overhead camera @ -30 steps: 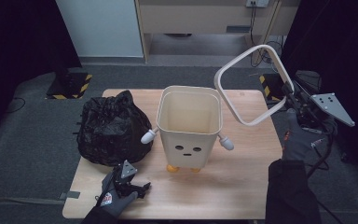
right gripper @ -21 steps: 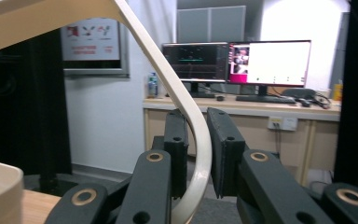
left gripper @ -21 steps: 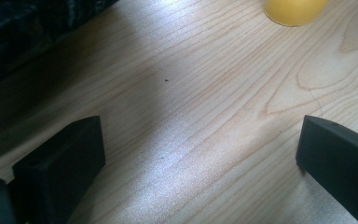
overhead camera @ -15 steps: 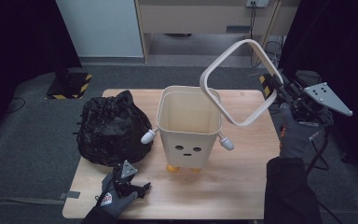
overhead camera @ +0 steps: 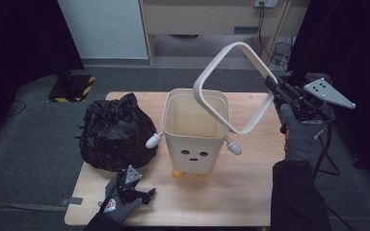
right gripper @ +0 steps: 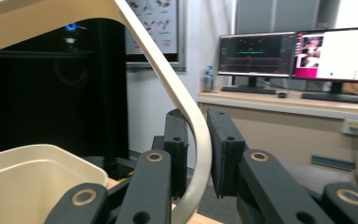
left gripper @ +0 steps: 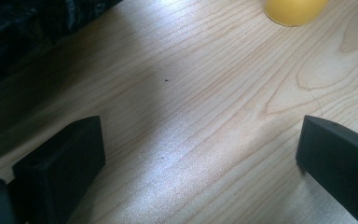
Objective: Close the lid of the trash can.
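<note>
The bin [overhead camera: 195,130] stands at the middle of the table [overhead camera: 241,192]. Left of the bin, just beside it, lies the bag [overhead camera: 115,132]. The ring frame [overhead camera: 231,86] hangs tilted above the bin's right rim, in the right hand-held gripper [overhead camera: 277,91]. The left hand-held gripper [overhead camera: 147,195] rests on the table in front of the bin, to its left

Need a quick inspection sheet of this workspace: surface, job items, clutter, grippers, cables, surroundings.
Surface: wooden table, no spills seen.
Job's things: cream bin upright mid-table; its ring frame lifted clear, tilted above it.
Clutter: black bag bunched left of the bin.
Grippers: right hand-held gripper shut on the ring frame; left hand-held gripper open, low over the table.
Cables: one trails from the right hand-held gripper.
Surroundings: monitors on a desk behind.
</note>
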`<control>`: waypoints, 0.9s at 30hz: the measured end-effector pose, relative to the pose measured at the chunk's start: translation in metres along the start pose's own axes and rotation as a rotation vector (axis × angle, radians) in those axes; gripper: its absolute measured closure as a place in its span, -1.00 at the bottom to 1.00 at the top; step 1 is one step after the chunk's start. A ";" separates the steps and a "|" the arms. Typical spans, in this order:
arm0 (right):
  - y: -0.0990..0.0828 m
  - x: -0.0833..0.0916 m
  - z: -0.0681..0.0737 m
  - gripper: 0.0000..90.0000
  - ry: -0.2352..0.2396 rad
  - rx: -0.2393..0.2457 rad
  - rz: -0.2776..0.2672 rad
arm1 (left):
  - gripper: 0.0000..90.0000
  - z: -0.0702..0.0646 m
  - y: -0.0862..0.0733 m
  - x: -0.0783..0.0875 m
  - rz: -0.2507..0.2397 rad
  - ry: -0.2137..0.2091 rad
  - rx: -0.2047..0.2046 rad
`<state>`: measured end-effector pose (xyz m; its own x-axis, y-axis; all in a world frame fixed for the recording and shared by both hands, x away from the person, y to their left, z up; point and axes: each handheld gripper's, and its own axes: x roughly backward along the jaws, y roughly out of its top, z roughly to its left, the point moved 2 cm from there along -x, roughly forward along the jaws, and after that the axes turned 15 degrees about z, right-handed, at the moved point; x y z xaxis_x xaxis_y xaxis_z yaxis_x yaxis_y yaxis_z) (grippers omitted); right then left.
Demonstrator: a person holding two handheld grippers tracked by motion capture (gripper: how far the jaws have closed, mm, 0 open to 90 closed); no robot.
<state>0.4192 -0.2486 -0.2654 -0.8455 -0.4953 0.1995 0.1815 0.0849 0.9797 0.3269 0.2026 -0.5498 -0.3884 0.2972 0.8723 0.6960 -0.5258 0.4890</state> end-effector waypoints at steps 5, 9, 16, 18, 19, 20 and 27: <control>0.003 -0.004 0.005 0.76 0.042 0.012 0.022 | -1.00 0.000 0.000 0.000 0.002 0.000 -0.001; 0.002 -0.008 0.009 0.76 0.079 0.026 0.035 | -1.00 0.000 0.000 0.000 0.002 0.000 0.000; 0.004 -0.016 0.018 0.76 0.138 0.051 0.061 | -1.00 0.000 0.000 0.000 0.001 0.000 0.000; 0.005 -0.019 0.020 0.76 0.150 0.052 0.066 | -1.00 0.000 0.000 0.000 -0.001 0.001 0.001; 0.005 -0.020 0.021 0.76 0.155 0.051 0.071 | -1.00 0.000 0.000 0.000 -0.001 0.001 0.001; 0.005 -0.022 0.021 0.76 0.161 0.051 0.076 | -1.00 0.000 0.000 0.000 0.000 0.001 0.000; 0.007 -0.032 0.026 0.76 0.203 0.047 0.100 | -1.00 0.000 0.000 0.000 0.002 -0.001 0.000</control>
<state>0.4349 -0.2099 -0.2644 -0.7053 -0.6458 0.2922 0.2312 0.1801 0.9561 0.3269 0.2026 -0.5497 -0.3867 0.2969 0.8731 0.6966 -0.5263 0.4875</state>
